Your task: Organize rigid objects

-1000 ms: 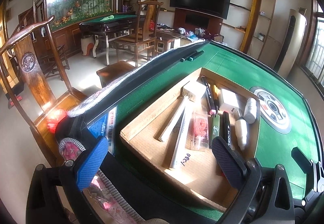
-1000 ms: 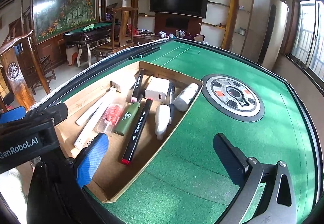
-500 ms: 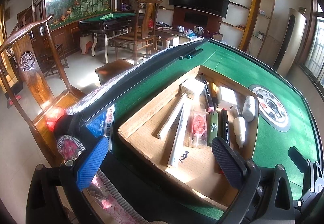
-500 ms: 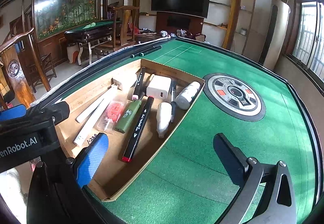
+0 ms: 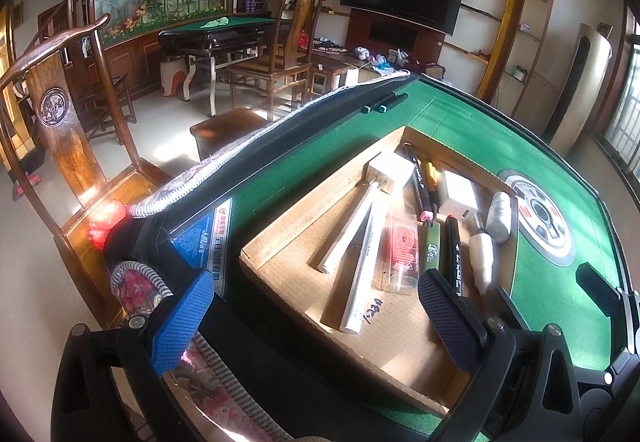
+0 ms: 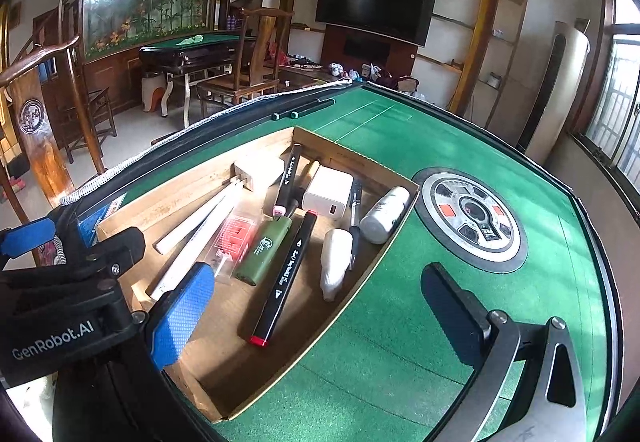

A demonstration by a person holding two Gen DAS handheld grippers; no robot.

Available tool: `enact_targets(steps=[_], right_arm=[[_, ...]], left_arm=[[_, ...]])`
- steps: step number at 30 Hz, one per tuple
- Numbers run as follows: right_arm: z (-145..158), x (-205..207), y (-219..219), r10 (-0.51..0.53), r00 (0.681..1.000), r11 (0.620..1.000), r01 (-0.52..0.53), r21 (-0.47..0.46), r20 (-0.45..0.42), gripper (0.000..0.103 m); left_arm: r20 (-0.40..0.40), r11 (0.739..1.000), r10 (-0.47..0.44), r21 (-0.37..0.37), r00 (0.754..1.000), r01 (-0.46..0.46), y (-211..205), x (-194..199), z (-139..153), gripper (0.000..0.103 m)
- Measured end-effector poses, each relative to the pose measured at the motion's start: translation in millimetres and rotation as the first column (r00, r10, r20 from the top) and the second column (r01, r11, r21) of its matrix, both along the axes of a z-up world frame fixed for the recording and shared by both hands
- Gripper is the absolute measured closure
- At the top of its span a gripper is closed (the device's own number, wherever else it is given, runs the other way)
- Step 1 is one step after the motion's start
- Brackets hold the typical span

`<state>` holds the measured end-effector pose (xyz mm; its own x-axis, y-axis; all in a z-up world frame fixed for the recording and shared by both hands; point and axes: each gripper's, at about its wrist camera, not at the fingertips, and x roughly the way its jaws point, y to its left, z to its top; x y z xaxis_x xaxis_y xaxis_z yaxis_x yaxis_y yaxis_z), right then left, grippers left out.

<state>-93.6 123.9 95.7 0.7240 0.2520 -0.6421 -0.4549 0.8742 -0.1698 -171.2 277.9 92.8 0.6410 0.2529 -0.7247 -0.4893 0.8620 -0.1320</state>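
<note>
A shallow cardboard tray (image 6: 188,382) (image 5: 280,274) lies on the green table and holds several items: white tubes (image 5: 360,266) (image 6: 196,234), a clear red-printed packet (image 6: 234,238), a green lighter (image 6: 264,250), a black marker (image 6: 286,278), a white charger (image 6: 326,192) and two white bottles (image 6: 386,216). My left gripper (image 5: 308,322) is open and empty above the tray's near corner. My right gripper (image 6: 316,318) is open and empty over the tray's right edge. The left gripper's body also shows in the right wrist view (image 6: 68,282).
Two dark green-tipped pens (image 6: 304,110) lie at the table's far rim. A round control panel (image 6: 472,218) sits in the table's centre. A wooden chair (image 5: 72,146) stands to the left of the table, with a second table and chair beyond.
Both grippers have drifted slightly back and left from the tray; the tray and its contents have not moved. Both stay open.
</note>
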Motion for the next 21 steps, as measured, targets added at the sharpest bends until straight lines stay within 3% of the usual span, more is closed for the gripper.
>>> enact_targets(steps=[21], right_arm=[[-3.6,5.8,-1.3,-0.033,0.999,0.999,0.033,-0.017,-0.007,0.000]], left_arm=[[0.000,1.000,0.019,-0.017,1.000,-0.019,6.9,-0.9,-2.5,0.001]])
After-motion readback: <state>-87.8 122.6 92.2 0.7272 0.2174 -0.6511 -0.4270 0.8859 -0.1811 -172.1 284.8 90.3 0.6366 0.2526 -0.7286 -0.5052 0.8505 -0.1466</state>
